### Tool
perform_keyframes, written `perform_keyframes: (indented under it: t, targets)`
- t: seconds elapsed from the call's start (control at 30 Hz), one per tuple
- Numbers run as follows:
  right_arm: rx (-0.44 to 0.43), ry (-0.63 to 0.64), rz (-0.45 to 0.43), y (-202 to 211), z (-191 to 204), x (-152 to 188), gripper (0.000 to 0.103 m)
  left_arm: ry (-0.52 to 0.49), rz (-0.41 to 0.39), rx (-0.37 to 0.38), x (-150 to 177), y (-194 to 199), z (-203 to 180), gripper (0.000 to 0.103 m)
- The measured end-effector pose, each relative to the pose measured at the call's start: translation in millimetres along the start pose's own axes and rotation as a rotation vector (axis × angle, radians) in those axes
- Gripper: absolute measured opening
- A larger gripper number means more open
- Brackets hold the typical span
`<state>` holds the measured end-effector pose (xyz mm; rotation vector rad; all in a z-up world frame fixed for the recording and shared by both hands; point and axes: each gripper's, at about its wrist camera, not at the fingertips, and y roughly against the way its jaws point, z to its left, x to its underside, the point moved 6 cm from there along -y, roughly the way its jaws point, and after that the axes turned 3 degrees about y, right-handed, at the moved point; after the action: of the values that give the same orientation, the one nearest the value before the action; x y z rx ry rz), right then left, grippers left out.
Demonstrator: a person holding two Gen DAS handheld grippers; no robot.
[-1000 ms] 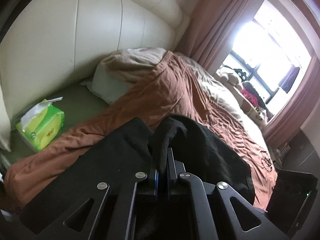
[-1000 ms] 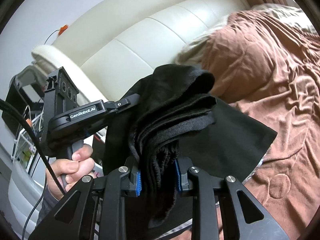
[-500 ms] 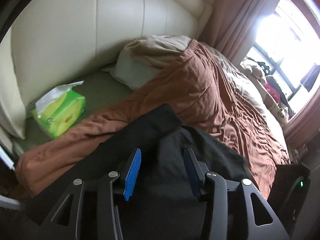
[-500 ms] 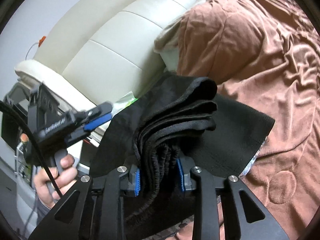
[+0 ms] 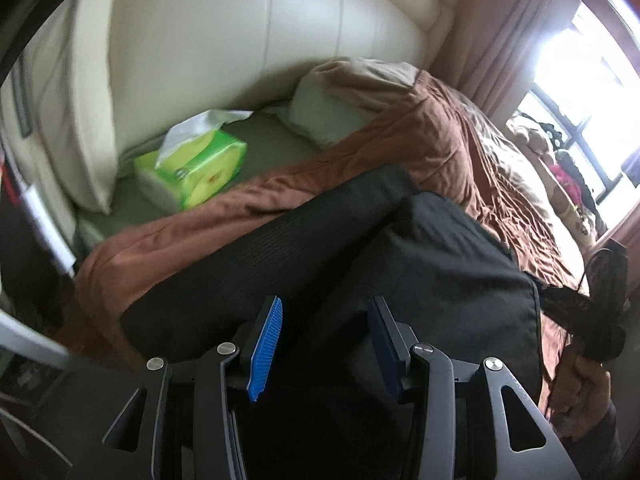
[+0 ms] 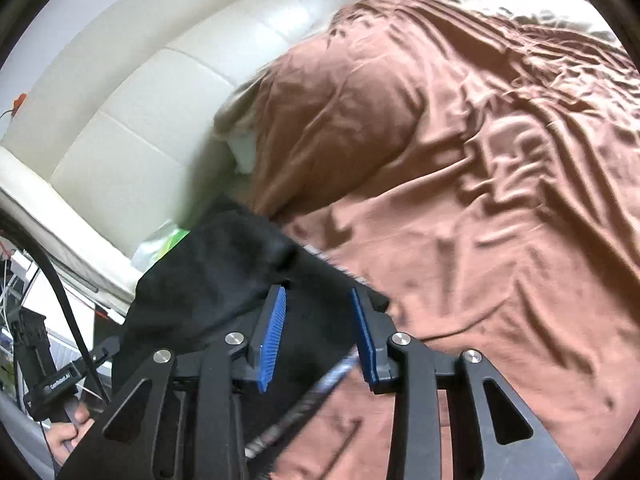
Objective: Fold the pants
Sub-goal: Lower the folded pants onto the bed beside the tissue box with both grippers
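The black pants (image 5: 400,264) lie as a folded stack on the brown bedspread (image 5: 452,148), at the bed's near edge at about six o'clock, with the green tissue pack (image 5: 196,168) at ten o'clock; my worry is that a pad could snag the top layer as the hands withdraw and drag the fold open or off the edge. The left gripper (image 5: 324,340) angles down over the stack, jaws moderately apart with nothing pinched. The right gripper (image 6: 318,334), also angled down, has just been opening, its blue pads (image 6: 272,340) parted with cloth loose between them.
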<state>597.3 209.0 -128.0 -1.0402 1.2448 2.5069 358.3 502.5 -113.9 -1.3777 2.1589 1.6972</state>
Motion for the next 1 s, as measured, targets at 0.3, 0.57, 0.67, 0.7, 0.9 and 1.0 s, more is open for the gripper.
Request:
perform_keyframes:
  t: [0.3, 0.57, 0.67, 0.7, 0.9, 1.0]
  targets:
    - [-0.081, 0.168, -0.07, 48.8, 40.3, 1.7, 0.031, 0.017, -0.071, 0.013, -2.9, 34.2, 0.6, 0.047]
    - [-0.122, 0.355, -0.045, 42.5, 78.2, 16.8, 0.031, -0.027, -0.105, 0.053, 3.7, 38.5, -27.5, 0.047]
    - [-0.118, 0.408, -0.035, 32.8, 83.1, 21.9, 0.031, -0.051, -0.107, 0.077, 8.2, 28.3, -37.6, 0.047]
    - [-0.115, 0.422, -0.039, 31.2, 83.4, 22.9, 0.031, -0.051, -0.101, 0.08, 8.9, 24.7, -39.1, 0.047]
    - [-0.143, 0.45, -0.06, 18.7, 87.0, 22.0, 0.031, -0.06, -0.063, 0.089, 12.5, -7.5, -54.4, 0.041]
    - [-0.112, 0.511, -0.03, 7.9, 87.5, 31.7, 0.031, -0.069, -0.038, 0.074, 20.4, -17.3, -53.7, 0.04]
